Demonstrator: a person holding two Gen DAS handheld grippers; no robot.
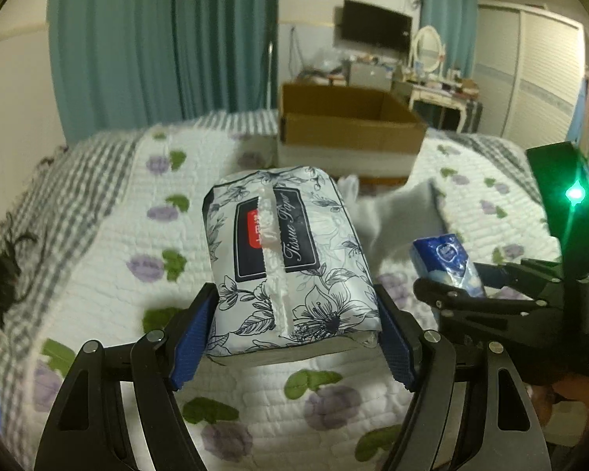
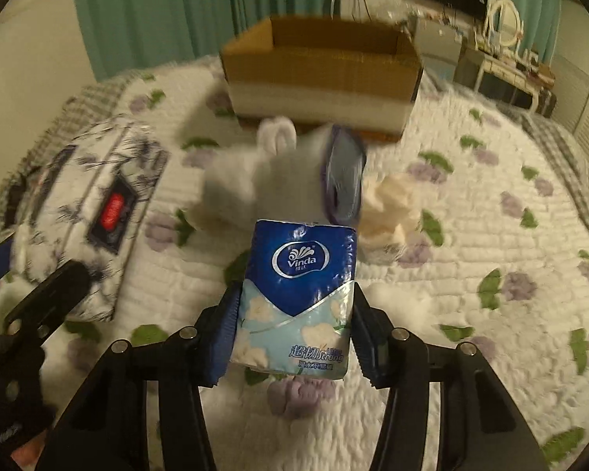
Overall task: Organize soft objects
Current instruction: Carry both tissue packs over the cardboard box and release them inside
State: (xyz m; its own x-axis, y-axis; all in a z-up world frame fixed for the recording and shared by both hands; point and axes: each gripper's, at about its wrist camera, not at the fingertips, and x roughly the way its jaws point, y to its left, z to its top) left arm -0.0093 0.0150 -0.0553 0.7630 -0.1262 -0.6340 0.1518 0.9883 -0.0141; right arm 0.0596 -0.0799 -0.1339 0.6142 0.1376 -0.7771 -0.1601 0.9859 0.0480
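My left gripper (image 1: 294, 325) is shut on a floral tissue pack (image 1: 286, 263) and holds it above the bed; the pack also shows at the left of the right wrist view (image 2: 94, 212). My right gripper (image 2: 290, 333) is shut on a small blue Vinda tissue packet (image 2: 298, 298), which also shows in the left wrist view (image 1: 447, 263). An open cardboard box (image 2: 326, 70) stands on the bed beyond both grippers and also shows in the left wrist view (image 1: 349, 129). A white plush toy (image 2: 263, 172) and a cream soft item (image 2: 392, 204) lie in front of the box.
The bed carries a white quilt (image 2: 491, 216) with purple flowers and a grey checked border. A teal curtain (image 1: 161, 43), a wall television (image 1: 377, 25) and a cluttered dressing table (image 1: 439, 86) stand behind the bed.
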